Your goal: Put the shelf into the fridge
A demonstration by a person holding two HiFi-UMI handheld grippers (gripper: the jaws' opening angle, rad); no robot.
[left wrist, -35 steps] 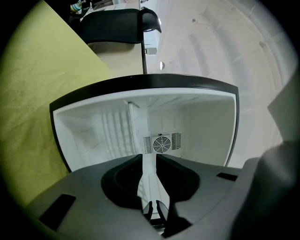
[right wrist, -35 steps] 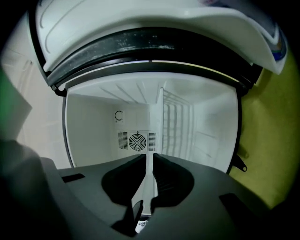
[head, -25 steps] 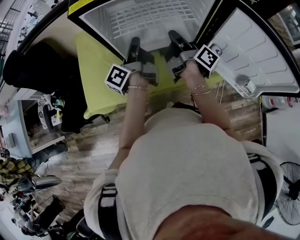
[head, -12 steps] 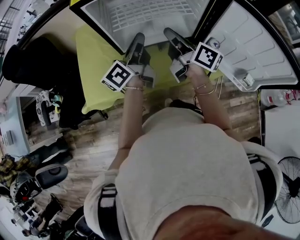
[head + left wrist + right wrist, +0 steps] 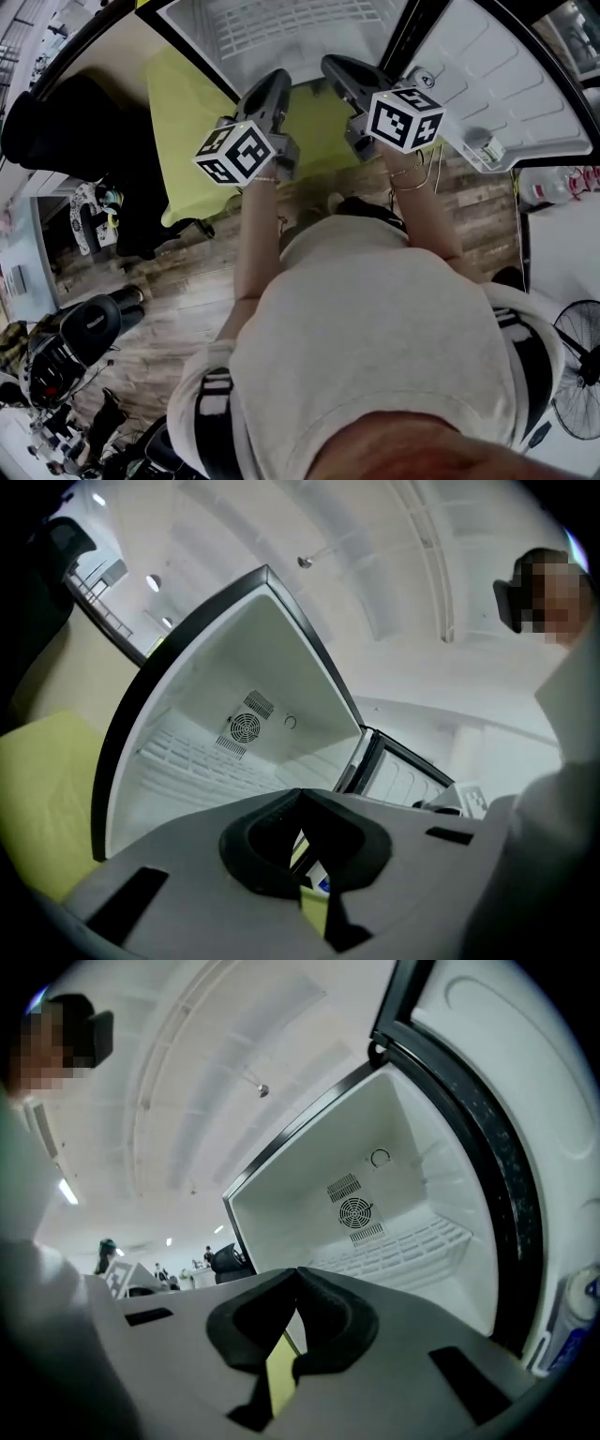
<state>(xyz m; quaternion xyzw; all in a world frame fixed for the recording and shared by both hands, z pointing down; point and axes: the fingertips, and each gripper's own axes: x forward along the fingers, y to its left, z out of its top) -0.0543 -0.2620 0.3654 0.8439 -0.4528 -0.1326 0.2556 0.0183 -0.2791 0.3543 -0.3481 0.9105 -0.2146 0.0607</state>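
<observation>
The small fridge [image 5: 187, 28] stands open in front of me, its interior white with a round fan grille [image 5: 244, 728] on the back wall. A white wire shelf [image 5: 281, 23] lies inside it, also seen as the shelf [image 5: 202, 761] in the left gripper view and the shelf [image 5: 403, 1246] in the right gripper view. My left gripper [image 5: 272, 84] and right gripper [image 5: 333, 67] are held side by side just outside the fridge opening, tilted upward. Both the left gripper [image 5: 298, 794] and the right gripper [image 5: 298, 1271] are shut, tips touching, with nothing between them.
The fridge door [image 5: 506, 84] swings open to the right, with a small bottle [image 5: 577, 1321] in its rack. A yellow-green cloth [image 5: 187, 122] lies under the fridge at left. A black chair [image 5: 56, 122] stands further left, a fan [image 5: 577, 375] at right, on the wooden floor [image 5: 178, 281].
Both grippers have pulled back a little from the fridge opening and tilted up, so their marker cubes now face the head camera more. Both stay shut and empty.
</observation>
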